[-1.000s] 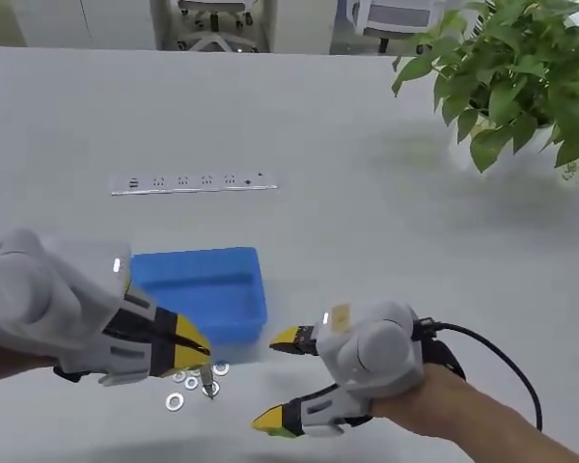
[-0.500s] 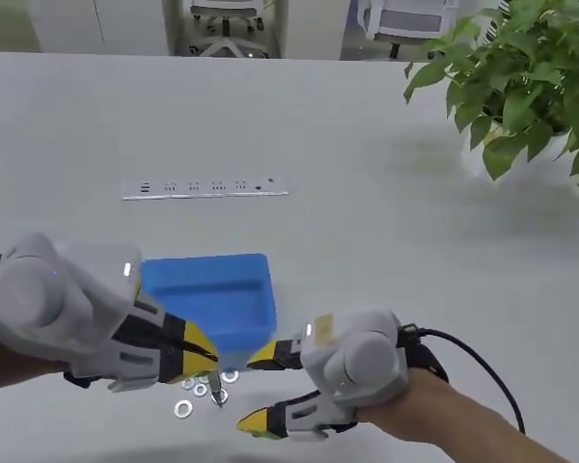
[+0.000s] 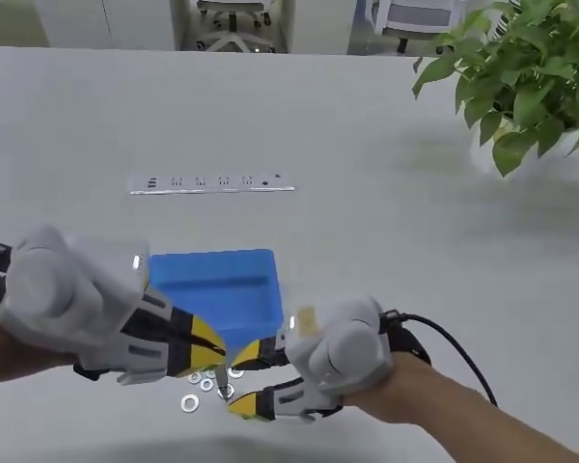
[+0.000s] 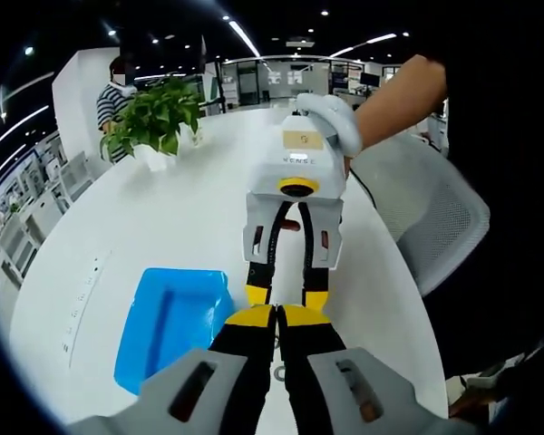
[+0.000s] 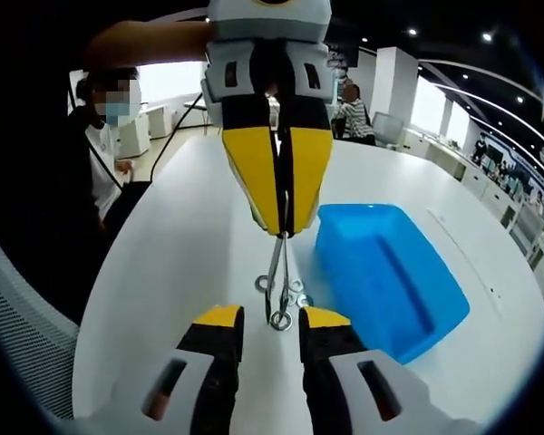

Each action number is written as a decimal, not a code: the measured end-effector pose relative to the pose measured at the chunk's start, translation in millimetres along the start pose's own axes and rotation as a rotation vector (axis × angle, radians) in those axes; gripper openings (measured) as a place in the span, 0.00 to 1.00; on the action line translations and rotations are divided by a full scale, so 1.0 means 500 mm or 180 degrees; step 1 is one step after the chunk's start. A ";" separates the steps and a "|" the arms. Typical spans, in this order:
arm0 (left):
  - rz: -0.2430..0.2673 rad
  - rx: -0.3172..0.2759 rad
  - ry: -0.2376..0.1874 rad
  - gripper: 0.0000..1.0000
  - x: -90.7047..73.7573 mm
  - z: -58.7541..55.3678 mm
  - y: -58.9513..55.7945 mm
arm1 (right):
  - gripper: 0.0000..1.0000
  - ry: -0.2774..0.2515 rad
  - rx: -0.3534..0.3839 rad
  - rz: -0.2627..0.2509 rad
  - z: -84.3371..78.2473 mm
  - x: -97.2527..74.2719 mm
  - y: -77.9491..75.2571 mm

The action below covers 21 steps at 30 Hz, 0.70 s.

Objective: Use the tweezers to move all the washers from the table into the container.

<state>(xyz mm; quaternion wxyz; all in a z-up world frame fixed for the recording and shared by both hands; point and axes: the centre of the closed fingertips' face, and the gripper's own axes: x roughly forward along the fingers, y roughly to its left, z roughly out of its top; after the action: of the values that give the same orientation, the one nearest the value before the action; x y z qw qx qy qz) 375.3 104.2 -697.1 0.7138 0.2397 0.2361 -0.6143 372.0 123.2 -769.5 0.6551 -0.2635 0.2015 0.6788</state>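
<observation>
A blue container (image 3: 215, 289) (image 4: 168, 317) (image 5: 381, 263) stands at the near side of the white table. Several steel washers (image 3: 189, 402) (image 5: 263, 284) lie loose just in front of it. My left gripper (image 3: 212, 345) (image 4: 276, 317) (image 5: 278, 222) is shut on metal tweezers (image 3: 220, 378) (image 5: 276, 272), whose tips point down among the washers. My right gripper (image 3: 253, 379) (image 5: 272, 319) (image 4: 286, 296) faces it from the right, open, with its jaws either side of the tweezer tips and one washer (image 5: 279, 319).
A white power strip (image 3: 212, 182) lies further back on the table. A potted plant (image 3: 521, 87) (image 4: 154, 118) stands at the far right. A black cable (image 3: 444, 338) trails from my right gripper. Office chairs stand beyond the table's far edge.
My right gripper has moved left, up to the tweezer tips and the washers. My left gripper holds its place by the container.
</observation>
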 end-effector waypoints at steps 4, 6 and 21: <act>0.0004 -0.0014 -0.0003 0.05 0.000 0.000 0.001 | 0.22 0.0033 -0.0055 0.0079 0.002 0.008 0.000; 0.0004 -0.0017 -0.0004 0.05 0.000 0.000 0.001 | 0.21 0.0035 -0.0062 0.0098 0.003 0.011 0.000; 0.0017 -0.0047 -0.0016 0.05 -0.001 -0.001 0.000 | 0.13 0.0078 -0.0094 0.0138 0.006 0.023 -0.005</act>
<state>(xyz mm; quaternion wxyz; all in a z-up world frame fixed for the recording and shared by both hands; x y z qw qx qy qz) 375.1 104.8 -697.3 0.7178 0.2334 0.2382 -0.6112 374.2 134.4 -774.2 0.6338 -0.2770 0.2051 0.6925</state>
